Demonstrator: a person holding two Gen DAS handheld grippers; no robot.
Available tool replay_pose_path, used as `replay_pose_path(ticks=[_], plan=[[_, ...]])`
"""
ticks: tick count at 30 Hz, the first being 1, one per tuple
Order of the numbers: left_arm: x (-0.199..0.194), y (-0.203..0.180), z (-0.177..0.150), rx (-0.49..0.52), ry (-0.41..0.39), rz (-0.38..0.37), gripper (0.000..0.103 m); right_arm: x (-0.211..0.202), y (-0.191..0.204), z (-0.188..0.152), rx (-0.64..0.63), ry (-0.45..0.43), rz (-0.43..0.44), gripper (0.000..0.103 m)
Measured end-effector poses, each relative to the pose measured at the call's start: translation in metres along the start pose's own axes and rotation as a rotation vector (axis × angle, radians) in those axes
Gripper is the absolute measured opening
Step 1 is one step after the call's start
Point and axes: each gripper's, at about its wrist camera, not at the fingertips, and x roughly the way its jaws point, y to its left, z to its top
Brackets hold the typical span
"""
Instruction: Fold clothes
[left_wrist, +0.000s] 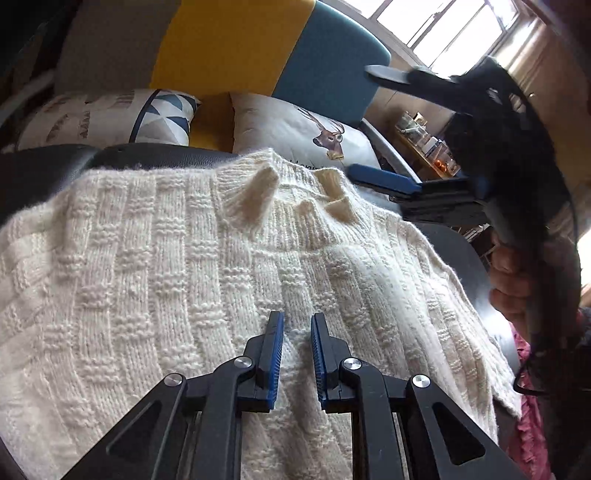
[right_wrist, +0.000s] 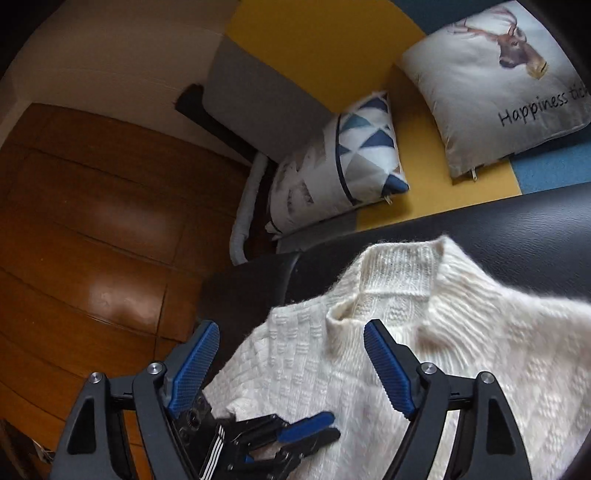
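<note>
Behind the black tabletop (right_wrist: 480, 229) sat a sofa w/ deer cushion (right_wrist: 491, 85). Cream knit sweater (left_wrist: 184, 258) lay spread flat, collar up, no fold visible yet, so folding looked barely begun. Left tongs (left_wrist: 297, 328) were narrowly parted over the knit, apparently gripping nothing; right tongs (right_wrist: 291, 350) gaped wide, empty, near the collar.

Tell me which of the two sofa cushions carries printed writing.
The deer cushion, reading "Happiness" under a stag's head. The other cushion shows only blue and grey triangles.

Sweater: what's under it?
The cream sweater lies on a black padded surface, visible past the collar and at the edges. What's beneath the sweater's middle is covered.
</note>
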Motion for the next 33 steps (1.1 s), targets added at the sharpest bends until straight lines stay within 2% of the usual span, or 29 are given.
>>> replay_pose_path(ticks=[2, 4, 7, 8, 10, 11, 13, 17, 20, 23, 27, 30, 31, 32, 33], plan=[[0.000, 0.011, -0.002, -0.058, -0.011, -0.057, 0.016, 0.029, -0.007, 0.014, 0.047, 0.051, -0.018, 0.085], [0.000, 0.013, -0.001, -0.072, -0.012, -0.081, 0.016, 0.056, -0.008, 0.022, 0.077, 0.104, 0.049, 0.085], [0.002, 0.012, -0.001, -0.069, -0.017, -0.086, 0.016, 0.081, 0.004, 0.033, 0.056, 0.087, 0.165, 0.085], [0.002, 0.010, -0.001, -0.062, -0.019, -0.081, 0.016, 0.088, 0.004, 0.037, 0.069, 0.073, 0.170, 0.085], [0.003, 0.008, -0.001, -0.056, -0.022, -0.076, 0.016, 0.099, 0.001, 0.043, 0.074, 0.058, 0.102, 0.086], [0.004, 0.009, -0.001, -0.059, -0.023, -0.078, 0.016, 0.103, -0.001, 0.046, 0.075, 0.051, 0.065, 0.083], [0.004, 0.011, 0.000, -0.067, -0.024, -0.085, 0.016, 0.099, 0.006, 0.047, 0.039, 0.051, 0.015, 0.083], [0.004, 0.011, 0.000, -0.068, -0.024, -0.085, 0.016, 0.061, 0.018, 0.039, -0.039, 0.022, -0.041, 0.084], [0.001, 0.010, 0.004, -0.073, -0.006, -0.073, 0.016, 0.021, 0.015, 0.027, -0.062, -0.007, -0.081, 0.084], [-0.007, 0.005, 0.020, -0.059, 0.012, -0.055, 0.017, -0.010, 0.006, 0.014, -0.081, 0.003, -0.128, 0.084], [-0.011, 0.004, 0.059, -0.026, -0.041, 0.009, 0.022, -0.026, -0.015, 0.008, -0.045, 0.025, -0.185, 0.085], [0.006, 0.018, 0.085, -0.048, -0.042, 0.073, 0.022, -0.025, -0.035, 0.008, -0.021, 0.034, -0.240, 0.084], [0.013, 0.026, 0.088, -0.061, -0.034, 0.117, 0.022, -0.026, -0.041, 0.009, -0.031, 0.015, -0.306, 0.083], [0.020, 0.035, 0.090, -0.074, -0.030, 0.151, 0.018, -0.029, -0.045, 0.010, -0.040, -0.020, -0.325, 0.079], [0.021, 0.044, 0.088, -0.089, -0.039, 0.147, 0.015, -0.034, -0.050, 0.011, -0.034, -0.050, -0.311, 0.079]])
